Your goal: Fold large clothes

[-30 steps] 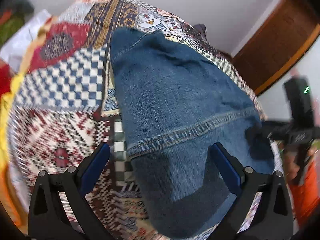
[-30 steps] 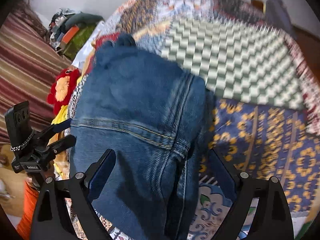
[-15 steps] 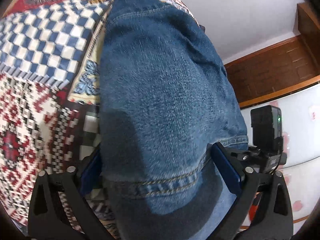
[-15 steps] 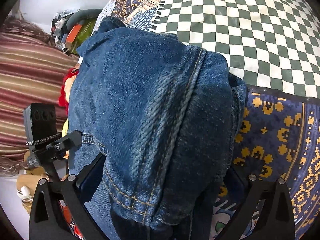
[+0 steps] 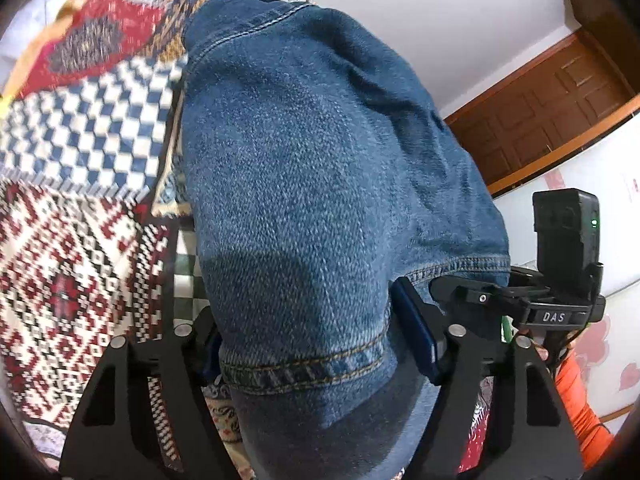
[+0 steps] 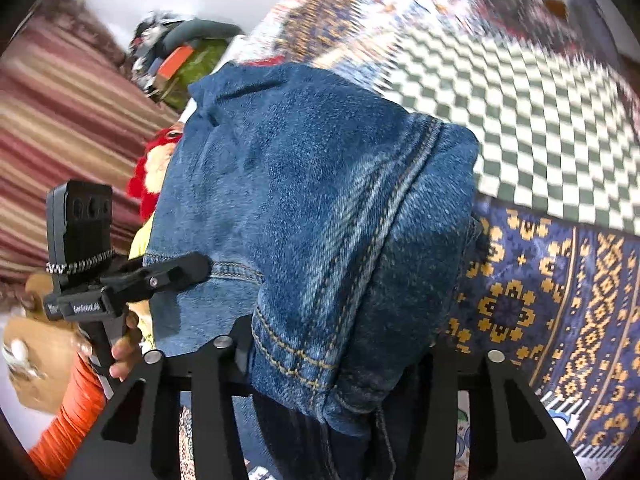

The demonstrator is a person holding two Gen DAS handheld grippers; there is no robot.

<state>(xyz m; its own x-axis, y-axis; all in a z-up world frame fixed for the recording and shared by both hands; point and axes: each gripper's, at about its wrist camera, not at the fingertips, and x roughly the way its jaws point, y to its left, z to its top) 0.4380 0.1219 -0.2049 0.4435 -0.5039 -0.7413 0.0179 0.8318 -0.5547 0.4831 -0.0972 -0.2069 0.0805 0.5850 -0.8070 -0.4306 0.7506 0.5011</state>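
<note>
Jeans (image 5: 320,184): thick, heavy, limp denim; best held at stitched hem. Left gripper (image 5: 316,344) and right gripper (image 6: 340,360) just closed, both clamping the hem.

Patchwork bedspread (image 5: 80,128): blue-white checks, red-white geometric weave, red medallion at upper left; in right wrist view green-white check panel (image 6: 540,120) upper right, navy panel with gold motifs (image 6: 560,300) lower right. White wall (image 5: 460,20) along top. Brown panelled wooden door (image 5: 560,104) at right. Striped maroon curtain (image 6: 60,128) at left. Heap of clutter (image 6: 180,56) upper left. Even daylight.
</note>
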